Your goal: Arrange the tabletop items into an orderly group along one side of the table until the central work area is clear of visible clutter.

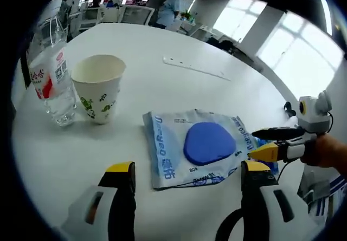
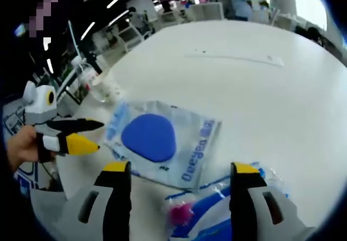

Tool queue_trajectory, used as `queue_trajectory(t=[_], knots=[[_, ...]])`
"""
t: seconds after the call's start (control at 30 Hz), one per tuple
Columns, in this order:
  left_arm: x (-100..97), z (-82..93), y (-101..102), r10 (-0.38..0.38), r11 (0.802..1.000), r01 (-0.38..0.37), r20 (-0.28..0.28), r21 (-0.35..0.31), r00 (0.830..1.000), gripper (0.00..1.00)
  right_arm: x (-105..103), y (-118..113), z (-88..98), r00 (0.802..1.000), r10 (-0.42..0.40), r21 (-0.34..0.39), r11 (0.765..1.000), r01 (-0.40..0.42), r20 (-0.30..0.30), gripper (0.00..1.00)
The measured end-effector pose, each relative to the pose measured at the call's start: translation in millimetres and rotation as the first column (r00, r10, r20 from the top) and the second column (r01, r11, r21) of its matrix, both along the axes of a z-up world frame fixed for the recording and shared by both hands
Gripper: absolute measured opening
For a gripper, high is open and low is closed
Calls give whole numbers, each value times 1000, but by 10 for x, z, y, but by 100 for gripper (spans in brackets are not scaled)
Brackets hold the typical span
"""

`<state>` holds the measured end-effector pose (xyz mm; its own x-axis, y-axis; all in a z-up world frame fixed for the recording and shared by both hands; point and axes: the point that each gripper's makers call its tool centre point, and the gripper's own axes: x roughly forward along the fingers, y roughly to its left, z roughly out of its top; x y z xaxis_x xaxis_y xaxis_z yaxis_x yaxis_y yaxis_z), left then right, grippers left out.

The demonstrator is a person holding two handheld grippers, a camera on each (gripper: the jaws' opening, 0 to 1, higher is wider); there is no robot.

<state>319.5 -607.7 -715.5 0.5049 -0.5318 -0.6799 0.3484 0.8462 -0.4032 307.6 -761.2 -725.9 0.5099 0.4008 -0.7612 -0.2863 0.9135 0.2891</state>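
Left gripper: jaws standing spread, nothing lying between them, hovering over the white table. Just ahead of its jaws a clear plastic packet is lying flat, showing blue print and a round blue pad inside. Further ahead and to the left a paper cup with a green leaf pattern is standing upright, and just beside it, further left, a clear water bottle with a red and white label is standing. A long pale strip is lying well beyond the packet. The right gripper is coming in from the right edge of the left gripper view, held in a hand, its yellow and black tips sitting near the packet's right edge. Right gripper: jaws likewise spread and holding nothing. Between and just below them a second wrapper, blue with a pink spot, is lying, too blurred to identify. The packet is lying just ahead, with the left gripper at its far left edge.
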Motion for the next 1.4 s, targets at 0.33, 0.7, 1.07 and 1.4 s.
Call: queue_trajectory(t=[0.33, 0.7, 1.07, 1.4], knots=[[74, -119, -62, -20, 999, 21, -17, 26, 1000, 79, 70, -13, -87, 1000, -10, -1, 1000, 10, -15, 66], [148, -121, -112, -21, 1000, 21, -3, 20, 1000, 71, 112, -21, -100, 1000, -17, 4, 1000, 17, -11, 47], [135, -147, -74, -24, 999, 24, -1, 26, 1000, 57, 115, -47, -122, 999, -42, 4, 999, 42, -21, 24], [140, -177, 33, 9, 1000, -9, -1, 24, 1000, 41, 97, -50, -146, 997, -65, 2, 998, 65, -35, 13]])
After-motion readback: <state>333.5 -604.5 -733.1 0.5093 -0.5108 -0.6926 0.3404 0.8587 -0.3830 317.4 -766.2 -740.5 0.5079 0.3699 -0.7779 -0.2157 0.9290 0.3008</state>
